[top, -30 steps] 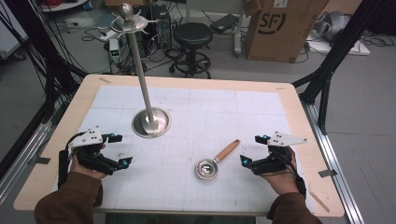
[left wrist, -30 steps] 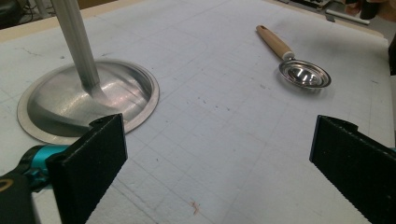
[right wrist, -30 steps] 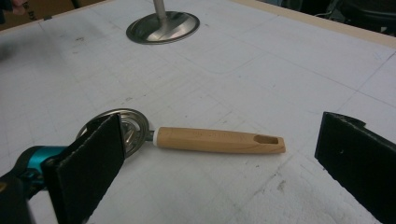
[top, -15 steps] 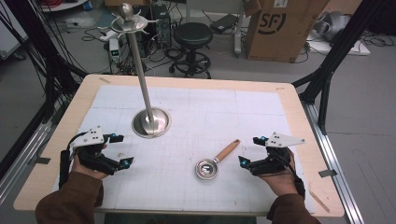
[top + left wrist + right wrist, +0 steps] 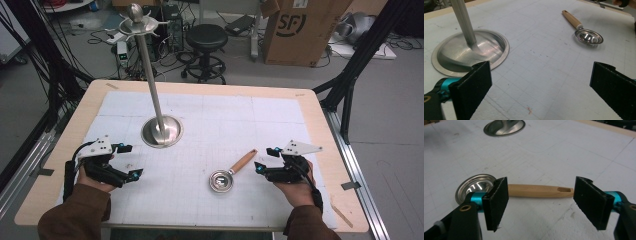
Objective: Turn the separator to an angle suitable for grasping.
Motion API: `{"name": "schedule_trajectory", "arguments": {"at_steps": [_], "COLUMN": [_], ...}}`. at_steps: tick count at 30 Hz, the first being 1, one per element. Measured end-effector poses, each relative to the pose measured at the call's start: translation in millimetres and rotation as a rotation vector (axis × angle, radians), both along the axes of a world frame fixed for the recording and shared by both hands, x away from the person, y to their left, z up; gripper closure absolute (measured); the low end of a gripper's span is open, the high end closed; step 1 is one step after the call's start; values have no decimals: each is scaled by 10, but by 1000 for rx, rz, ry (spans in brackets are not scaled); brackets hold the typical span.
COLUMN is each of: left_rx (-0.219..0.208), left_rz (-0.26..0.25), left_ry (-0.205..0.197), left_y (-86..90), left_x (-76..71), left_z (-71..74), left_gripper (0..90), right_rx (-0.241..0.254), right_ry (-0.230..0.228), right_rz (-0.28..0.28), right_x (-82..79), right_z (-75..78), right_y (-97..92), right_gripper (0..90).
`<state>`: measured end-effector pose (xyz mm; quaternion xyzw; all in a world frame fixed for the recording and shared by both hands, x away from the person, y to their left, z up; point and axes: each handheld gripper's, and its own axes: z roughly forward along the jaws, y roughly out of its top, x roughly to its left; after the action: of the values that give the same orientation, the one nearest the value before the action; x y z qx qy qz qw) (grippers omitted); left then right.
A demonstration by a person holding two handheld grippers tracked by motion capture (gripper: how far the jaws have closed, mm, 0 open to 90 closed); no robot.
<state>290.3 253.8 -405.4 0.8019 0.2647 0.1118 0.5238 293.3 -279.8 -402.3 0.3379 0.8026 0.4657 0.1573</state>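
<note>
High view: my left gripper [image 5: 129, 161] and right gripper [image 5: 265, 159] rest low on the white mat [image 5: 210, 125], jaws spread wide, gripping nothing. Between them lies the wooden-handled metal scoop [image 5: 227, 175], its handle just beyond my right jaws. I see the steel stand [image 5: 161, 131] near my left gripper.

The right gripper [image 5: 540, 202] held its two black jaws wide apart just above the white gridded mat [image 5: 564, 152], nothing between them. Just beyond the jaws lay the scoop [image 5: 524, 189], its wooden handle [image 5: 540, 191] spanning the gap and its metal bowl [image 5: 475, 186] behind the left-hand jaw. Well beyond the scoop sat a round metal base [image 5: 504, 127].
</note>
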Motion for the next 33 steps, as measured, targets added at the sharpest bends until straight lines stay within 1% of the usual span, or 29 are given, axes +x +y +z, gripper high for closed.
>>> {"name": "schedule_trajectory", "arguments": {"at_steps": [1,2,3,4,5,6,8,9,10,11,12,13,15,16,18,20,23,24,25,26,27,28,29,30,31,32,33], "left_rx": [1,0,0,0,-2,-4,-3,-3,-3,-2,-1,1,2,2,2,2,3,2,1,0,0,0,0,0,-1,0,-1], "left_rz": [-1,-2,-4,-3,-3,-4,-4,-2,0,0,2,2,-1,-1,-5,-8,-9,-9,-8,-8,-6,-7,-6,-6,-6,-8,-7], "left_ry": [0,0,0,-1,0,-1,-1,1,0,-1,0,0,1,2,3,5,5,5,5,5,4,4,4,5,6,5,6], "left_y": [0,0,0,0,-1,-2,-3,-2,1,4,5,5,3,1,-2,-2,-2,-2,-2,-1,0,1,1,1,1,1,-1], "left_x": [-1,-2,-3,-3,-3,-2,-1,-2,-2,-1,-2,-1,1,2,5,8,10,10,10,10,9,10,11,11,10,11,12], "left_z": [0,-1,0,0,1,1,2,2,3,3,2,1,-1,-3,-7,-10,-11,-11,-11,-11,-10,-10,-10,-10,-11,-11,-12], "left_gripper": [45,45,46,46,45,45,45,45,45,45,46,46,45,45,45,45,45,45,45,45,45,45,45,45,45,45,45], "right_rx": [-13,-13,-24,-24,-28,-28,-36,-43,-44,-44,-52,-52,-61,-79,-85,-107,-123,-144,-148,-148,-161,-161,-162,-182,-182,-192,-206], "right_ry": [19,19,27,27,36,36,49,55,72,72,84,84,88,93,99,96,102,105,109,109,114,114,124,125,125,133,134], "right_rz": [1,1,2,2,0,0,7,4,-7,-7,-20,-20,-28,-43,-49,-62,-73,-83,-84,-84,-84,-84,-78,-72,-72,-71,-66], "right_x": [33,33,62,62,84,84,107,122,155,155,182,182,207,226,235,257,289,307,315,315,326,326,331,339,339,341,349], "right_z": [-25,-25,-39,-39,-49,-49,-64,-74,-100,-100,-123,-123,-143,-165,-177,-201,-232,-250,-256,-256,-258,-258,-257,-255,-255,-255,-255], "right_y": [30,30,50,50,63,63,70,70,69,69,71,71,76,86,90,101,120,132,137,137,148,148,154,173,173,185,205], "right_gripper": [349,349,380,380,425,425,467,478,491,491,510,510,539,553,563,575,625,673,696,696,757,757,792,853,853,883,893]}}
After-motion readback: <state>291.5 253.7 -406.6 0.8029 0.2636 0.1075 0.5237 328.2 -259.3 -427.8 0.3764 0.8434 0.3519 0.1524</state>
